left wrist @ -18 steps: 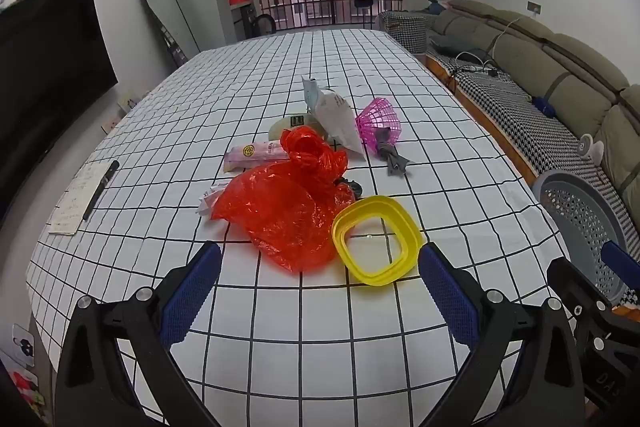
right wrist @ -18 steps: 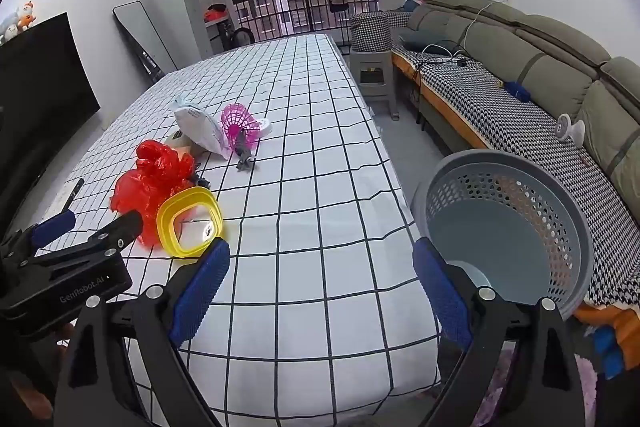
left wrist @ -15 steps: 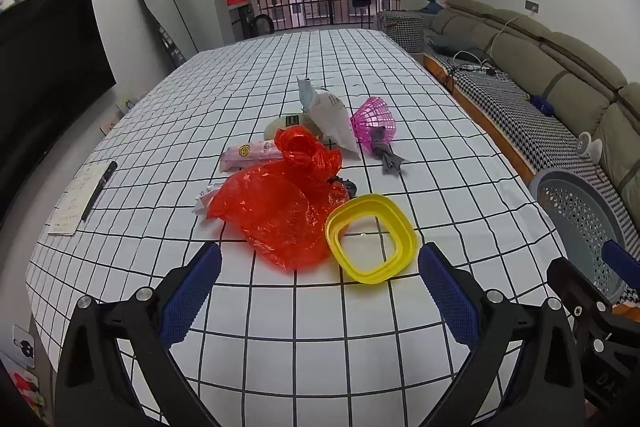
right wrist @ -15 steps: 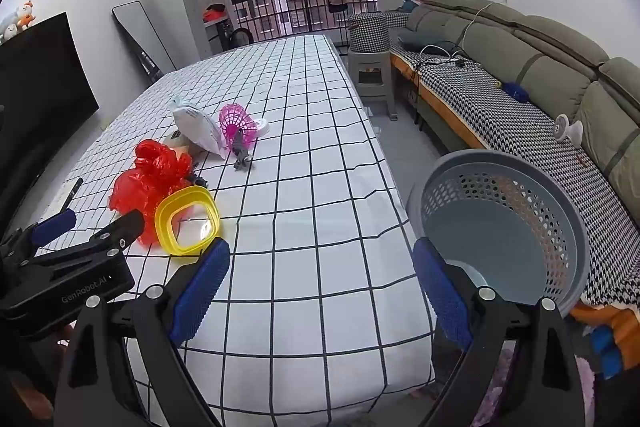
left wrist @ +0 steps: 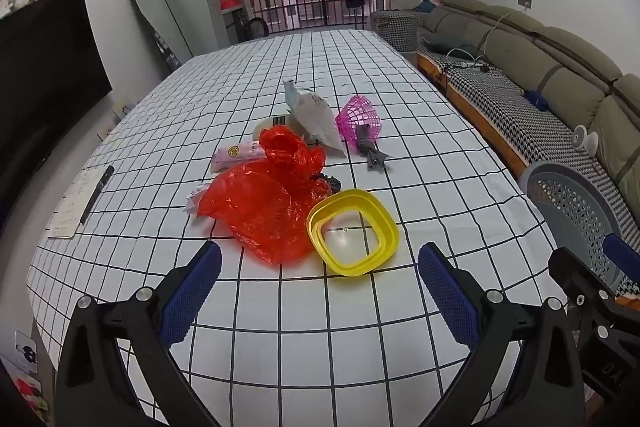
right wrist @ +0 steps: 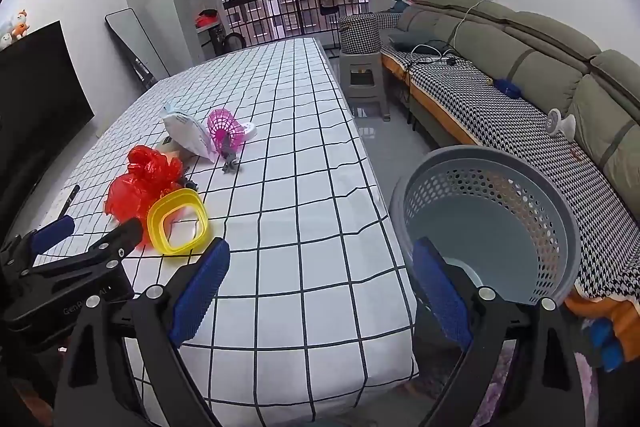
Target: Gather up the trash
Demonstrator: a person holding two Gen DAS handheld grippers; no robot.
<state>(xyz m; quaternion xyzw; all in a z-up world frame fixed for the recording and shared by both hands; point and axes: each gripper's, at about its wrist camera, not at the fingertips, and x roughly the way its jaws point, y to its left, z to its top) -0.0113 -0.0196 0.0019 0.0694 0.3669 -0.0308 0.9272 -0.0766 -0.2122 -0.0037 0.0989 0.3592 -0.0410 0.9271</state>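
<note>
Trash lies on the checked table: a red plastic bag [left wrist: 264,205], a yellow square ring [left wrist: 352,237] beside it, a white pouch [left wrist: 314,115], a pink mesh cup [left wrist: 358,121] with a grey piece, and a pink wrapper [left wrist: 236,155]. The bag [right wrist: 140,183] and ring [right wrist: 178,221] also show in the right wrist view. My left gripper [left wrist: 318,293] is open and empty, just short of the ring. My right gripper [right wrist: 320,285] is open and empty over the table's right edge, next to the grey perforated basket [right wrist: 496,199].
A notepad with a pen [left wrist: 86,197] lies at the table's left edge. A sofa [right wrist: 532,67] runs along the right wall, a grey stool [right wrist: 364,79] stands past the table. A dark TV [left wrist: 40,75] is on the left.
Both grippers have drawn back slightly from the trash and shifted; the pile sits a little farther off. Nothing was grasped.
</note>
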